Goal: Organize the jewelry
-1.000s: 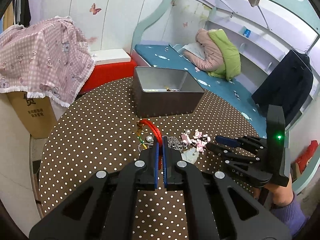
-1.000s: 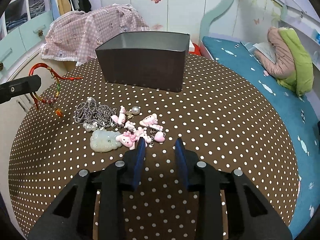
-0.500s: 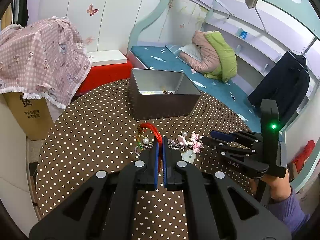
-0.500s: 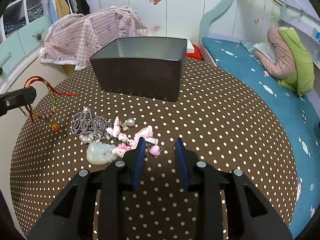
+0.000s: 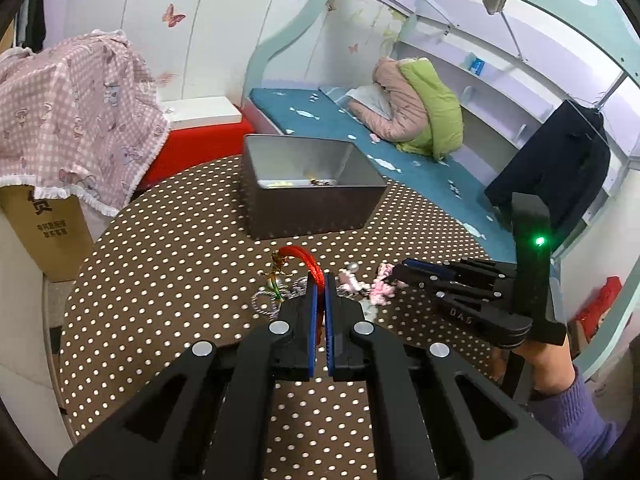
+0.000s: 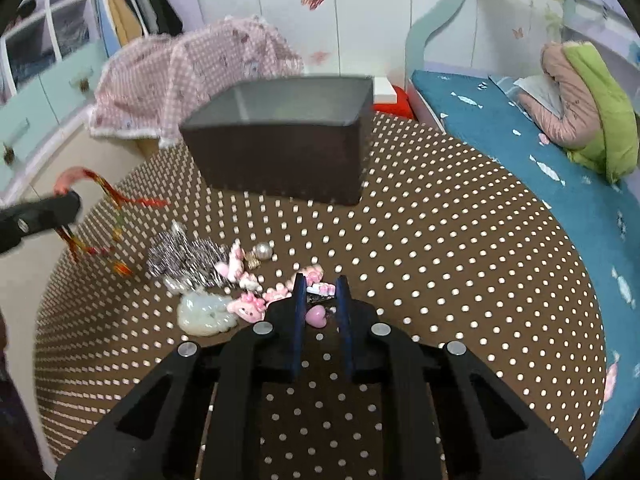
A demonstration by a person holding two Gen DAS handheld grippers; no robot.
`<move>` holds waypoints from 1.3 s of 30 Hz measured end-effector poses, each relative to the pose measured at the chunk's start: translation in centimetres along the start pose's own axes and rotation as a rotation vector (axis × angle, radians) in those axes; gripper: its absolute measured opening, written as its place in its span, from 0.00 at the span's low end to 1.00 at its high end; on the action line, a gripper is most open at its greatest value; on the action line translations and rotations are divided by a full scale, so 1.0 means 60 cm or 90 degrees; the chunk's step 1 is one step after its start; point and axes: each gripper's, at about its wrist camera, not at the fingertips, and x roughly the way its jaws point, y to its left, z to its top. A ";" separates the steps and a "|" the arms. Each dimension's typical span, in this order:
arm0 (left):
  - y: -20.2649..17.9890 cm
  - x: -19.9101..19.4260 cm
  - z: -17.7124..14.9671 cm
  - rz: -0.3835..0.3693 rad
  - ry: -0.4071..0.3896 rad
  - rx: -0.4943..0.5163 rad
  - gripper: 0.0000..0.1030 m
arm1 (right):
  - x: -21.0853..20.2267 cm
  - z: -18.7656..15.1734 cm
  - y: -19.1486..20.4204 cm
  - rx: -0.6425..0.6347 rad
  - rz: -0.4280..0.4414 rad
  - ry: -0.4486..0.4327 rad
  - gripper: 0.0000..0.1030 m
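My left gripper [image 5: 319,280] is shut on a red cord bracelet [image 5: 308,258], which hangs above the dotted table; it also shows at the left edge of the right wrist view, as the red cord [image 6: 100,184]. My right gripper [image 6: 320,286] is low over the jewelry pile, its jaws closing around a pink-and-white charm [image 6: 320,289] and a pink heart [image 6: 317,316], with a small gap still showing. A silver chain [image 6: 180,252], a pale pendant [image 6: 204,314], pink charms [image 6: 248,304] and a pearl [image 6: 263,250] lie to its left. The dark metal box [image 6: 280,160] stands behind, open-topped.
The round table [image 6: 440,280] wears a brown cloth with white dots. A few small pieces lie inside the box [image 5: 316,182]. A pink checked cloth [image 5: 72,120] covers a carton at the left; a blue bed [image 6: 520,140] runs along the right. A hand in a purple sleeve [image 5: 568,412] holds the right gripper.
The right gripper has slid forward over the pink charms and its jaws have narrowed around them. The left gripper has kept the red cord and stayed in place.
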 end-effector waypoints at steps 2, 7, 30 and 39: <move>-0.006 0.000 0.009 -0.010 0.001 0.003 0.04 | -0.015 0.008 -0.008 0.017 0.023 -0.009 0.13; -0.029 -0.001 0.047 -0.040 -0.007 0.026 0.04 | -0.056 0.037 -0.005 0.015 0.039 -0.046 0.13; 0.005 0.186 0.220 0.009 0.077 0.014 0.04 | 0.003 0.191 0.012 0.016 0.049 -0.067 0.13; 0.023 0.225 0.188 0.044 0.107 0.017 0.04 | 0.046 0.186 0.012 0.012 0.036 -0.028 0.13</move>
